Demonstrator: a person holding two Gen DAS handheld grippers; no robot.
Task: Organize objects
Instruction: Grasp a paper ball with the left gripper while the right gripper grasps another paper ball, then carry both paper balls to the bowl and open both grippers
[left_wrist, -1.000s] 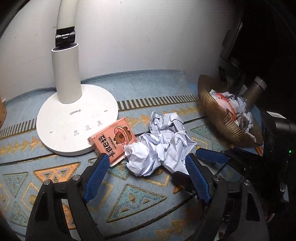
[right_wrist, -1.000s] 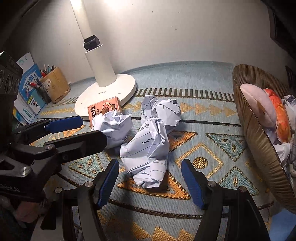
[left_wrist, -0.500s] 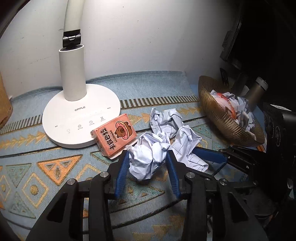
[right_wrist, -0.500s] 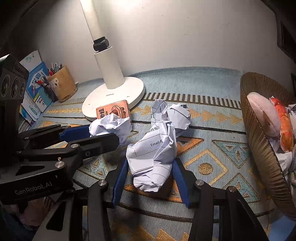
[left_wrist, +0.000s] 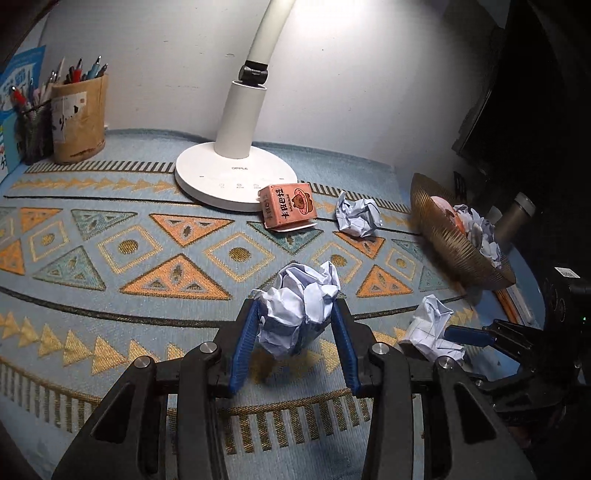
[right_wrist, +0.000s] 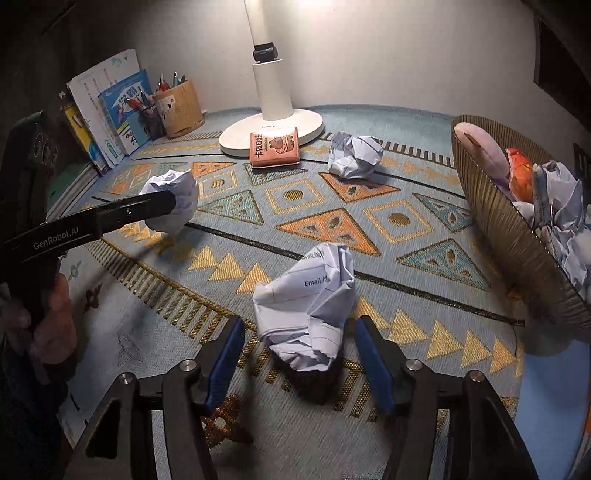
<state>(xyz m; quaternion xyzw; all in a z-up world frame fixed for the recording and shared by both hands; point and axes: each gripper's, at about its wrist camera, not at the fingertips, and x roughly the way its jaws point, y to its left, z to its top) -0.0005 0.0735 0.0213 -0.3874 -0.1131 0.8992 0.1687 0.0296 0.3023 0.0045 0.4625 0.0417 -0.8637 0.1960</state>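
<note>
My left gripper (left_wrist: 295, 325) is shut on a crumpled white paper ball (left_wrist: 299, 306) and holds it above the patterned mat; it also shows in the right wrist view (right_wrist: 173, 203). My right gripper (right_wrist: 299, 347) is shut on a second crumpled paper ball (right_wrist: 310, 314) printed "Email", also lifted; that ball shows in the left wrist view (left_wrist: 432, 328). A third paper ball (right_wrist: 354, 155) lies on the mat near the lamp. A ribbed gold bowl (right_wrist: 506, 225) at the right holds crumpled paper and soft toys.
A white desk lamp (left_wrist: 236, 177) stands at the back, with a pink card box (left_wrist: 288, 206) leaning on its base. A brown pen holder (left_wrist: 77, 118) and books (right_wrist: 107, 114) stand at the back left. A metal bottle (left_wrist: 517, 214) stands behind the bowl.
Both grippers closed on their paper balls, then lifted and drew back from the lamp. The third ball stayed on the mat.
</note>
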